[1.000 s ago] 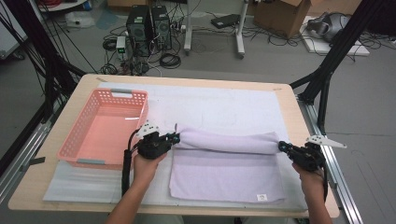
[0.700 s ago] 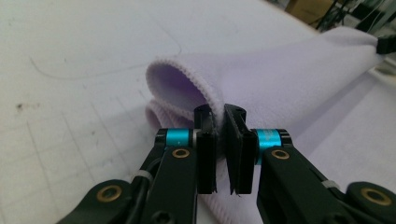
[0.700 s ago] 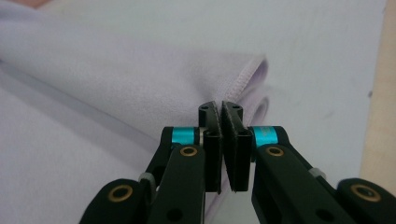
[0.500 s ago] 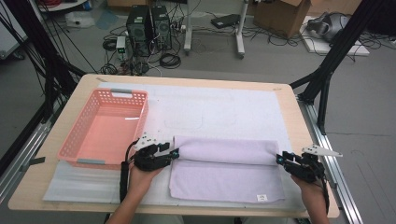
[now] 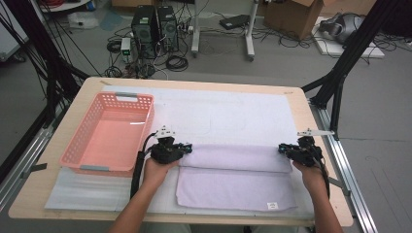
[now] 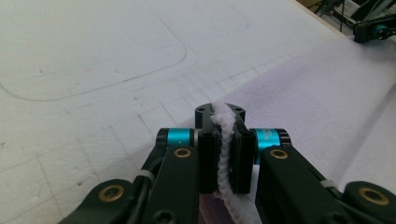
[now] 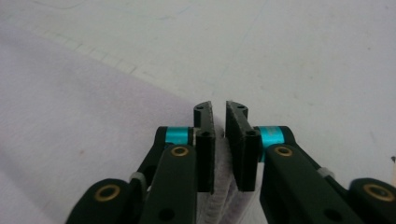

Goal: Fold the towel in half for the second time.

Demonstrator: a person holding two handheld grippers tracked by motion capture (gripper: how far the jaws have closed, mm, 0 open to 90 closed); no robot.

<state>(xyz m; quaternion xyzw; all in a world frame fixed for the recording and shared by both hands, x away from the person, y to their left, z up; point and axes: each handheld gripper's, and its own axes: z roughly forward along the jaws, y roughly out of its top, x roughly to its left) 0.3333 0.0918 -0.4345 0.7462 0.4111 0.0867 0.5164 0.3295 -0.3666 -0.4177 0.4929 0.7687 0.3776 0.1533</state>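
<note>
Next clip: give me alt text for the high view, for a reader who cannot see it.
A person's two hand-held grippers pinch opposite ends of a lilac terry towel folded over on a white-padded wooden table: left gripper on its left end, right gripper on its right. An empty pink plastic lattice basket sits to the left.

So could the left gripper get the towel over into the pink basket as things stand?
Probably yes. The left gripper is shut on the towel's edge, and the pink basket sits open-topped right beside it, nothing between. The right gripper also grips the towel and would have to follow.
</note>
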